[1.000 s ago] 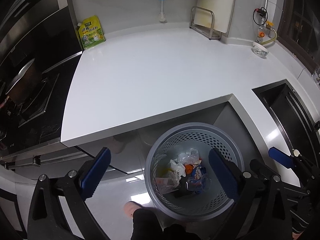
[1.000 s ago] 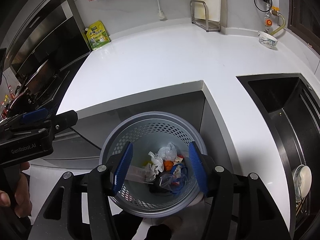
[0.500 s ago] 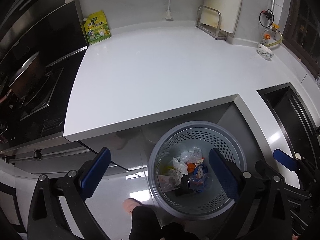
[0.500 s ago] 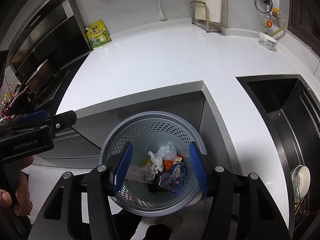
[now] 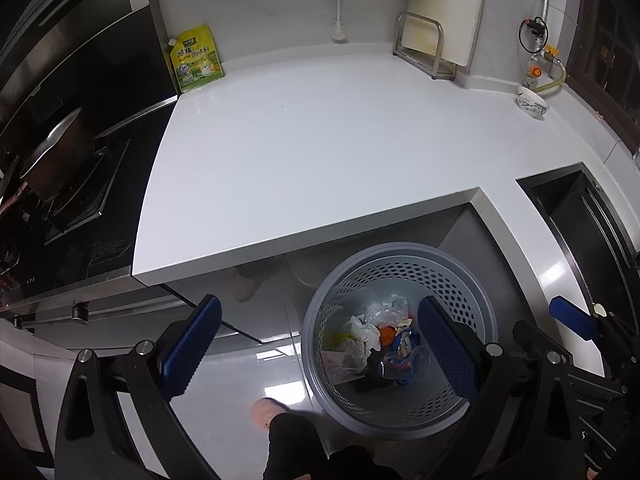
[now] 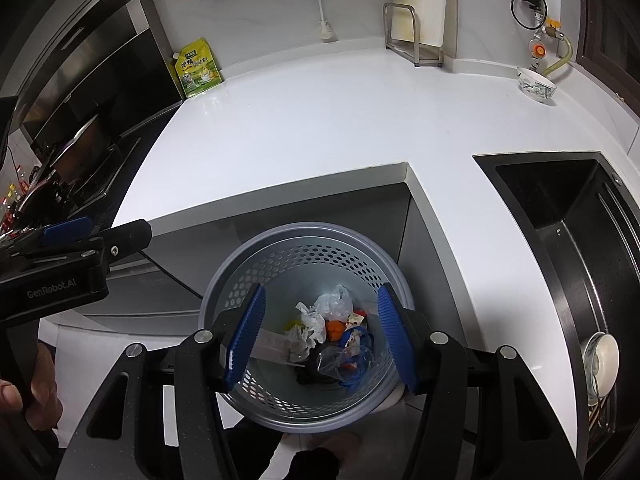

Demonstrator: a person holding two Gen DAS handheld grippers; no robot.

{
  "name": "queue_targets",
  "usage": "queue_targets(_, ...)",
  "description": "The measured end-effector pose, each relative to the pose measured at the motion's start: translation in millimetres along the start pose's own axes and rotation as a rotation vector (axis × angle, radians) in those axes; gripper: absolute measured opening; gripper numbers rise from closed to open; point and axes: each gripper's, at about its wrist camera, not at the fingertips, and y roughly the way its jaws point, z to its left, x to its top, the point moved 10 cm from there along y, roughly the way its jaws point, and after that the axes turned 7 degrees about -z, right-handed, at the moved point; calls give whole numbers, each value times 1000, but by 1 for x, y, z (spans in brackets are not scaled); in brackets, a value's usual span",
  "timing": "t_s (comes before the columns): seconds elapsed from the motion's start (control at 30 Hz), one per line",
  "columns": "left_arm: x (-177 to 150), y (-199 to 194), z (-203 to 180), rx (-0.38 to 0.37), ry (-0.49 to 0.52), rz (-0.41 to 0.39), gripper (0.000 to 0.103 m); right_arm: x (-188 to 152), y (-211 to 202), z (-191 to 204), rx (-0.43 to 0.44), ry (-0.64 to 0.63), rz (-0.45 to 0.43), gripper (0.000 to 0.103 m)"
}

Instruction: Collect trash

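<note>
A grey perforated trash bin stands on the floor in the counter's inner corner. It holds trash: crumpled white tissue, clear plastic, an orange piece, blue and dark bits. My left gripper is open and empty, high above the floor, its right finger over the bin. My right gripper is open and empty, directly above the bin, its fingers framing the trash. The left gripper also shows at the left of the right wrist view.
The white L-shaped countertop wraps around the bin. A yellow-green pouch, a rack with a cutting board and a bowl stand at the back. A stove with a pan is left, a black sink right.
The left gripper has drifted slightly, shifting its view of the counter and bin down and right. The right gripper has barely moved. Both stay open.
</note>
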Motion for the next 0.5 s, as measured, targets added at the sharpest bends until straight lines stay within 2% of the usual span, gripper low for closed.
queue_targets(0.5,0,2,2,8,4,2,97,0,0,-2,0,1,1,56)
